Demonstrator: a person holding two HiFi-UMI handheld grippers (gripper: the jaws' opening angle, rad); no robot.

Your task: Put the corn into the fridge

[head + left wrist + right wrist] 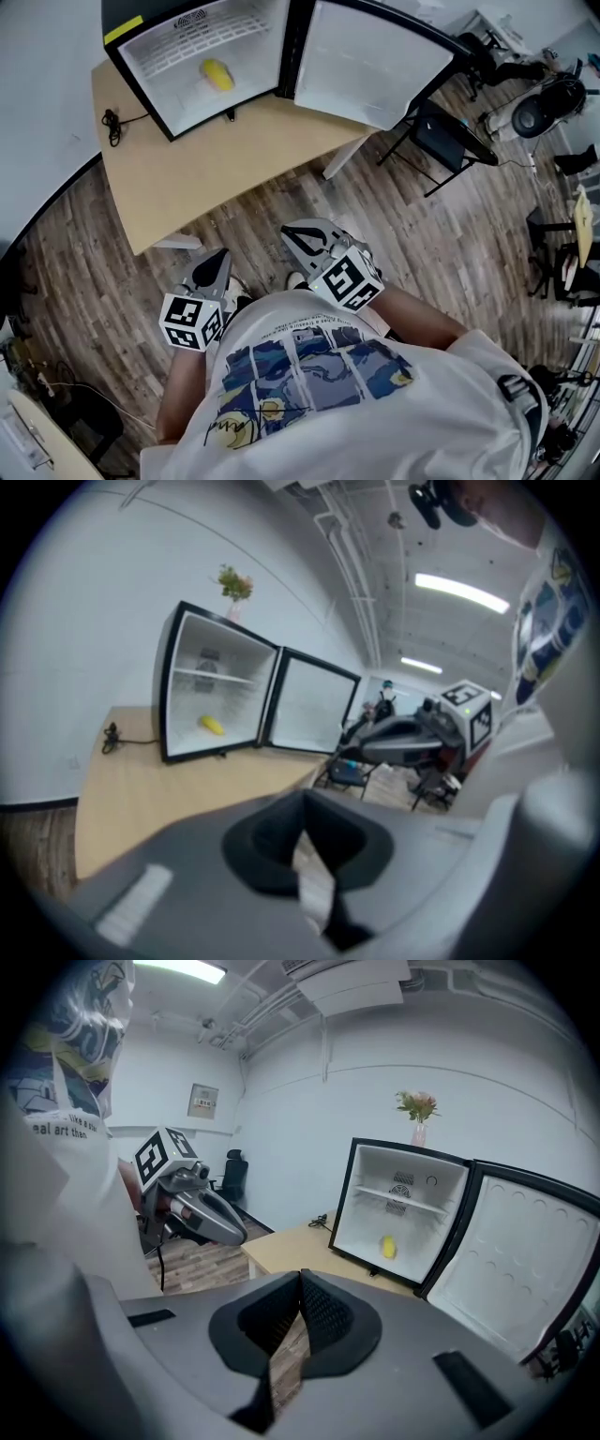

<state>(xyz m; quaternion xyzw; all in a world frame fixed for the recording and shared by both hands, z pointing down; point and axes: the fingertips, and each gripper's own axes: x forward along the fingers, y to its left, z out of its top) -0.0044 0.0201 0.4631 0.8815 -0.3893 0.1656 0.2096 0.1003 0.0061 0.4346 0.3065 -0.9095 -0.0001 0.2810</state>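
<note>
The yellow corn (217, 73) lies inside the small black fridge (139, 82), which stands on the table with its door (375, 61) swung wide open. The corn (212, 725) also shows in both gripper views, on the fridge's floor under a shelf (387, 1246). Both grippers hang over the wooden floor, well short of the table and close to the person's body. My left gripper (217, 257) is shut with nothing between its jaws (302, 799). My right gripper (296, 234) is shut too and holds nothing (300, 1274).
The light wooden table (216, 159) carries the fridge and a black cable (112, 127). A vase of flowers (418, 1110) stands on top of the fridge. A black folding chair (441, 141) stands right of the table, and a fan (539, 112) is further right.
</note>
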